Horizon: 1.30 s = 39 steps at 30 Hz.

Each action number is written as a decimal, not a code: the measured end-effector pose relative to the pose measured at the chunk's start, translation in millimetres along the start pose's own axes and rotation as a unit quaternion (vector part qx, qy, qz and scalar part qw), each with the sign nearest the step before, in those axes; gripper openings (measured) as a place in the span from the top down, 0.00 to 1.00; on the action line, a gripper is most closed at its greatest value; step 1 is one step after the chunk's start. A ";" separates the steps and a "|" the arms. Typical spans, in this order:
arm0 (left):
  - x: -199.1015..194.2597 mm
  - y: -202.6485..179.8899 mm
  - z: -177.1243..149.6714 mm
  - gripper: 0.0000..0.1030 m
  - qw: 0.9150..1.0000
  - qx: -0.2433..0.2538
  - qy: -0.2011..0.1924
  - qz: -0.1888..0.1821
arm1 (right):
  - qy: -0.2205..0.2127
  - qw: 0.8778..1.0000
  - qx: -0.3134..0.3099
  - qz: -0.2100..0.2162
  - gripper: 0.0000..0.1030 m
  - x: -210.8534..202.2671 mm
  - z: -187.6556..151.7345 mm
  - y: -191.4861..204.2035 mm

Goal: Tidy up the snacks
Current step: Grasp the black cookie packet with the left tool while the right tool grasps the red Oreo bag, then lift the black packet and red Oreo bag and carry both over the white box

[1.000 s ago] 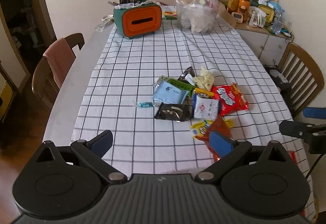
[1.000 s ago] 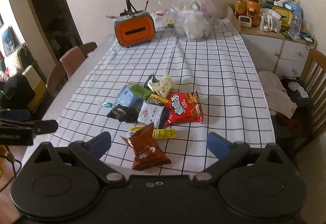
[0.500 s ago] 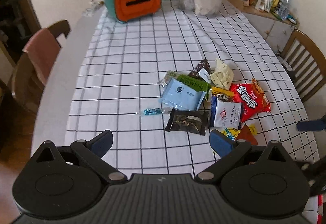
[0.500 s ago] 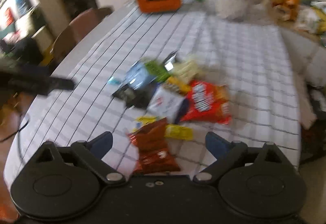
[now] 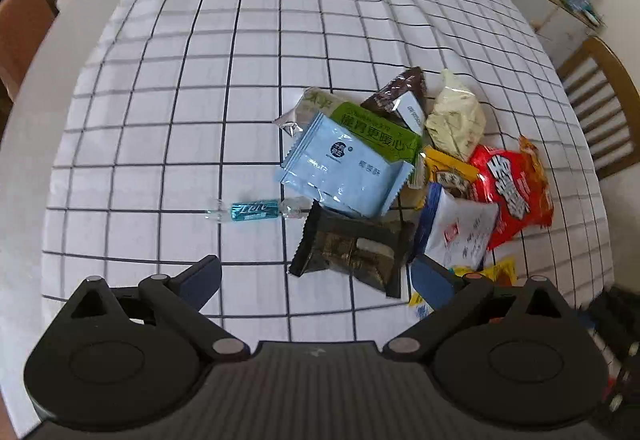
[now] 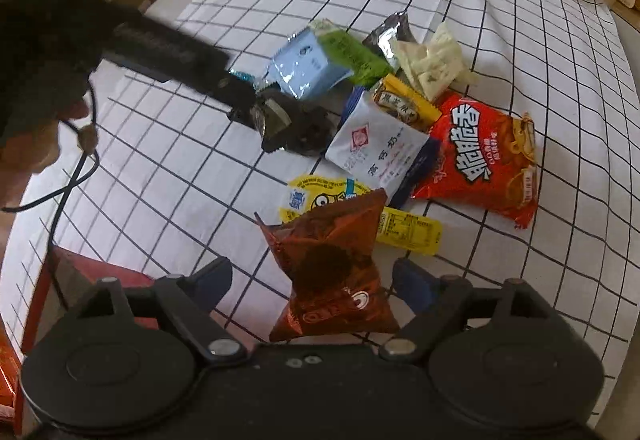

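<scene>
Both grippers pitched steeply down over the snack pile on the checked tablecloth (image 5: 200, 87).

The brown-red snack bag (image 6: 332, 268) lies at the near edge of the pile, between the fingers of the right gripper (image 6: 312, 280), whose jaws are closing but with pads apart from the bag on either side. The left gripper (image 5: 316, 276) hovers with jaws wide open just near of the black packet (image 5: 352, 244), nothing between them; in the right view its finger reaches in from the left to that packet. Beyond lie the light-blue packet (image 5: 344, 167), green packet (image 5: 380, 131), white packet (image 6: 380, 147) and red chip bag (image 6: 484, 155), overlapping. Compared with a second ago, both grippers have dropped and tilted downward, so the lamp has left view and the snacks loom larger.
</scene>
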<state>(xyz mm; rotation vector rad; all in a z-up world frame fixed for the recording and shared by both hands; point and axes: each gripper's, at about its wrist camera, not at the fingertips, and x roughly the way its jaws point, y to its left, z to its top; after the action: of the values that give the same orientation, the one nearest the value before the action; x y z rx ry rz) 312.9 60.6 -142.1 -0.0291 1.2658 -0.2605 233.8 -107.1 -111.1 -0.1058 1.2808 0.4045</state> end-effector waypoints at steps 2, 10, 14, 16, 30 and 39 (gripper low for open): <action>6.8 0.4 5.5 0.01 1.000 -0.013 0.005 -0.002 | 0.006 1.000 0.000 -0.002 0.18 3.7 0.8 0.0; 41.9 -10.0 14.3 0.01 0.999 -0.014 0.052 -0.004 | 0.040 0.999 0.004 0.002 0.20 20.3 7.9 -0.7; 49.5 -14.5 13.5 0.02 0.999 -0.008 0.054 0.000 | 0.053 0.999 0.013 0.002 0.23 27.3 10.0 -4.6; 50.4 -15.2 13.5 0.02 0.999 -0.007 0.053 0.001 | 0.055 0.998 0.011 0.002 0.26 28.4 9.6 -4.2; 62.1 -19.5 5.3 0.31 0.999 -0.010 0.051 -0.002 | 0.067 0.997 0.023 -0.005 0.52 40.8 6.1 -6.4; 58.8 -8.3 -0.9 0.43 0.999 -0.019 0.037 -0.013 | 0.059 0.997 0.040 0.008 0.56 29.4 0.6 -11.5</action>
<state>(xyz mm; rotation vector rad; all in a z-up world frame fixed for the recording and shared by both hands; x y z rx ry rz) 326.7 40.3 -196.2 -0.0696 1.3439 -0.2610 245.1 -110.7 -140.4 -0.0525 1.4137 0.3652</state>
